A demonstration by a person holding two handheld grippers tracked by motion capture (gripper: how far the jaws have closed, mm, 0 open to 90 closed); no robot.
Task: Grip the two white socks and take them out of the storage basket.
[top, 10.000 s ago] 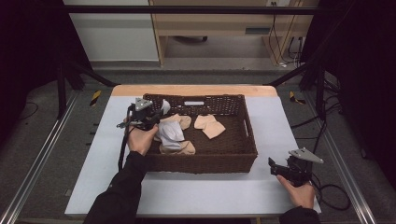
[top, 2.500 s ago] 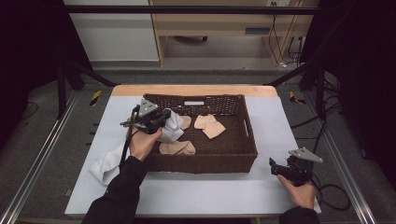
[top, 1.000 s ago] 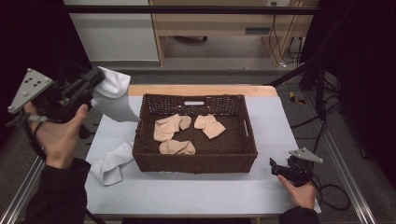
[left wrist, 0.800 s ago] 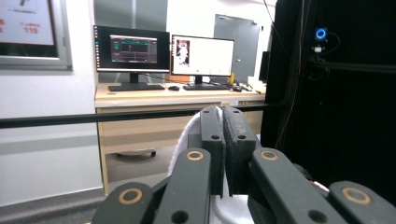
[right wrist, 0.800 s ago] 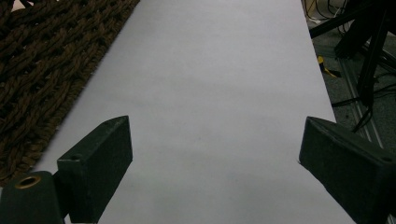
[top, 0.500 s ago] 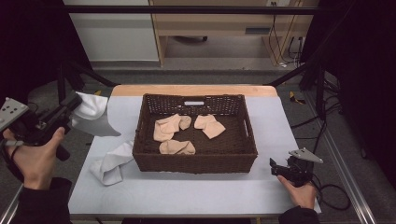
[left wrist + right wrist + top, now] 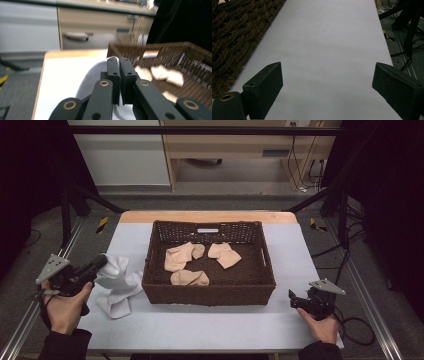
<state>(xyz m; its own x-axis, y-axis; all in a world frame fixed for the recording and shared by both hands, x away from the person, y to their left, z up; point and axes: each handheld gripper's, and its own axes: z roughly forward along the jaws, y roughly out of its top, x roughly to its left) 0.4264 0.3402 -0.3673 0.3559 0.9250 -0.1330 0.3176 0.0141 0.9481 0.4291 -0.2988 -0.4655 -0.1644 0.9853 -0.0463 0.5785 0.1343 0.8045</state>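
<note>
Here the left gripper (image 7: 98, 264) is clamped on a white cloth (image 7: 117, 285) at the table's (image 7: 210, 330) left edge

Beside it a dark woven wicker basket (image 7: 207, 294) holds three beige folded pieces (image 7: 182, 256), soft and flat on its bottom; the left hand (image 7: 62, 305) grips low, and near the right front corner the right gripper (image 7: 294, 299) rests with jaws wide apart

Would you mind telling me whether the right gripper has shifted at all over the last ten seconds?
No. The right gripper sits at the table's near right corner, just right of the wicker basket, exactly as in every earlier high view.
</note>
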